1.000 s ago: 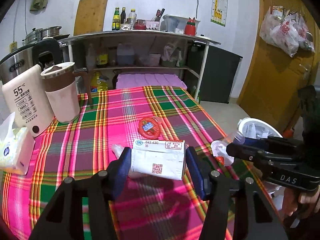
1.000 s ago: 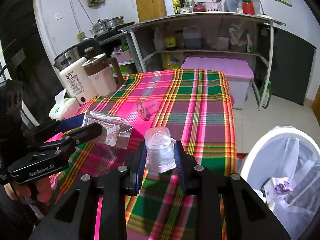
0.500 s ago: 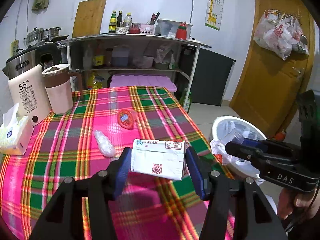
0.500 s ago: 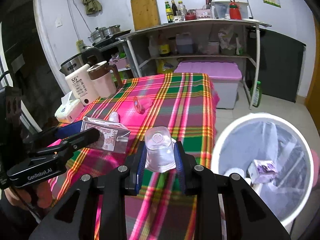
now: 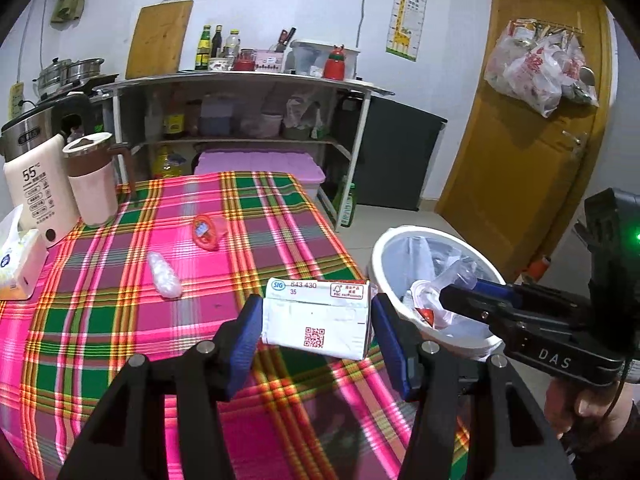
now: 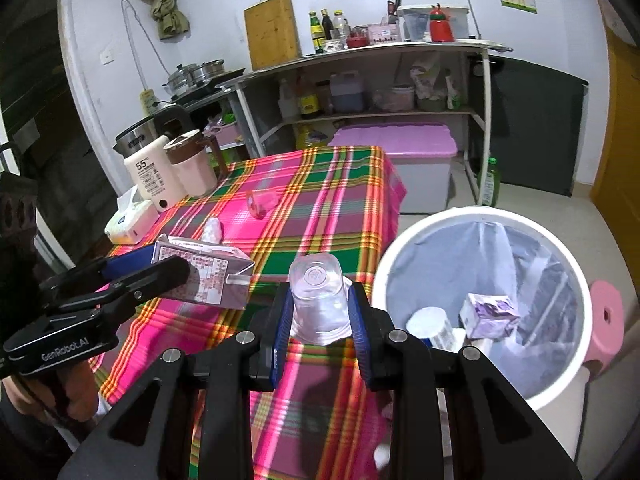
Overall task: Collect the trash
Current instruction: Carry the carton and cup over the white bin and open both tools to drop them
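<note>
My left gripper [image 5: 316,326] is shut on a white drink carton [image 5: 316,318], held above the table's right edge; the same carton [image 6: 204,276] shows at the left of the right wrist view. My right gripper [image 6: 320,314] is shut on a clear plastic cup [image 6: 318,302], its base toward the camera, beside the white trash bin [image 6: 480,216]. In the left wrist view the cup [image 5: 456,276] hangs over the bin [image 5: 384,248]. A red-lidded clear cup [image 5: 206,232] and a crumpled clear wrapper [image 5: 164,276] lie on the plaid tablecloth [image 5: 100,320].
The bin holds a purple carton [image 6: 488,316] and a white cup. A kettle [image 5: 36,196], a brown-lidded jug [image 5: 94,180] and a tissue box [image 5: 16,264] stand at the table's far left. A pink stool [image 6: 606,316] sits right of the bin; shelves and a wooden door [image 5: 520,140] stand behind.
Both grippers have moved back and right from over the table toward the bin, each keeping its grip. The bin has grown larger in both views; the wrapper has come into sight.
</note>
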A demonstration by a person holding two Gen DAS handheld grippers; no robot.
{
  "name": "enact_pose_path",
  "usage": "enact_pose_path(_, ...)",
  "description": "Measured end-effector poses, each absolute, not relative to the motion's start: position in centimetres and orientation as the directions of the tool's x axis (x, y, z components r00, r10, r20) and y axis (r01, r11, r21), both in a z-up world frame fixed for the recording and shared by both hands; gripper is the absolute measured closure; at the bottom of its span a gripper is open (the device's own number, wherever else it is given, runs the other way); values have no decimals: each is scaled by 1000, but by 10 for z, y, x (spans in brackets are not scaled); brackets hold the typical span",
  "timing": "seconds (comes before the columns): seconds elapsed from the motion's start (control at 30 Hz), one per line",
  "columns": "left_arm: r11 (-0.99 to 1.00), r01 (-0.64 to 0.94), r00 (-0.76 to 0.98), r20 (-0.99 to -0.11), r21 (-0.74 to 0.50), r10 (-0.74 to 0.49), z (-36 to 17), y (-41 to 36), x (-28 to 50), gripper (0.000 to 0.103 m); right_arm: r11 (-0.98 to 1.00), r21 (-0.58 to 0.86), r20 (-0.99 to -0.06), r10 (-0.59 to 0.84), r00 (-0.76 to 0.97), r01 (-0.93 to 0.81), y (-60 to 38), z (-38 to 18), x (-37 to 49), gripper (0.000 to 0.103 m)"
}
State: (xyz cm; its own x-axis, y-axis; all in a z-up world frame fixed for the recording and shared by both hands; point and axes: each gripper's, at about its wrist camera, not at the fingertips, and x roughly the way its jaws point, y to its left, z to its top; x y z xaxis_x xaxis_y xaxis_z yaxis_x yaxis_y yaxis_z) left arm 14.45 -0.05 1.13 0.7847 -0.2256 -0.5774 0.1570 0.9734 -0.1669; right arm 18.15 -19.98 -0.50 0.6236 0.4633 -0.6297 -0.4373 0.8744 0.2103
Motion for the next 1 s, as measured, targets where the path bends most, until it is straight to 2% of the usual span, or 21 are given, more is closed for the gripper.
enact_pose_path(1.0,928,336,719,-593,-160,-362,11,-98,187,46,949,231,-657,314,685,-213,-301,-23,199,74)
